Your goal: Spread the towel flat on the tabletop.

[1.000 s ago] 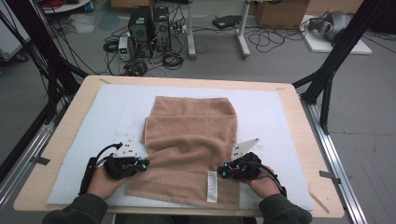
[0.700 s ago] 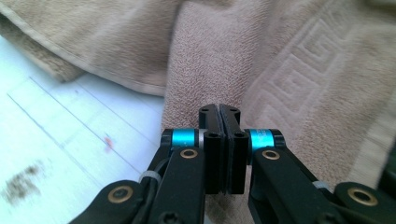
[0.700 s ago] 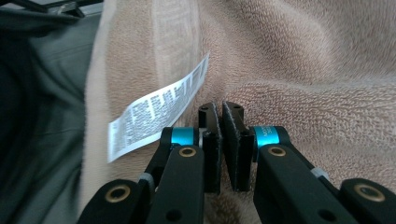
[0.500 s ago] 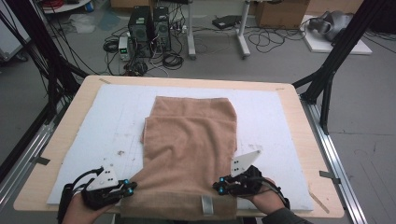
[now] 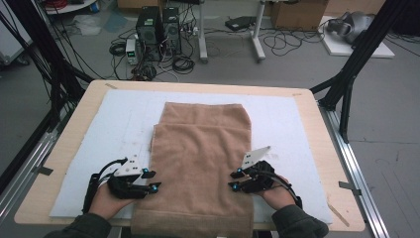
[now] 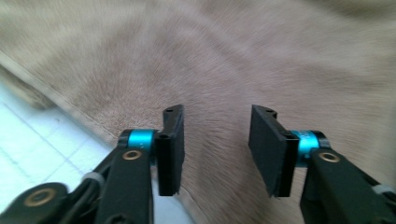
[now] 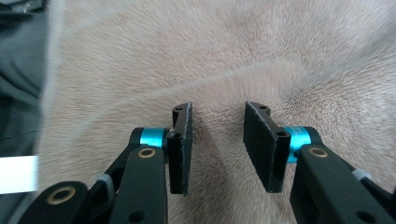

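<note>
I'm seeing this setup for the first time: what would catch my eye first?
A tan terry towel, folded, lies down the middle of the white mat, its near end hanging over the table's edge. The left gripper and right gripper flank its near part, jaws just opened, nothing between them.

Your bench: light wooden table (image 5: 317, 124) with rounded corners, big white padded mat (image 5: 99, 129) spread over most of top. Black metal frame struts (image 5: 354, 64) rising at both sides. Behind table, on grey floor (image 5: 391, 144), two black desktop computer towers (image 5: 158, 25) standing side by side, heap of black cables (image 5: 183, 62) tangled around them. White legs of second table (image 5: 255, 34) farther back. Brown cardboard box (image 5: 297, 12) at top, grey rounded device on white board (image 5: 349, 27) to its right.
</note>
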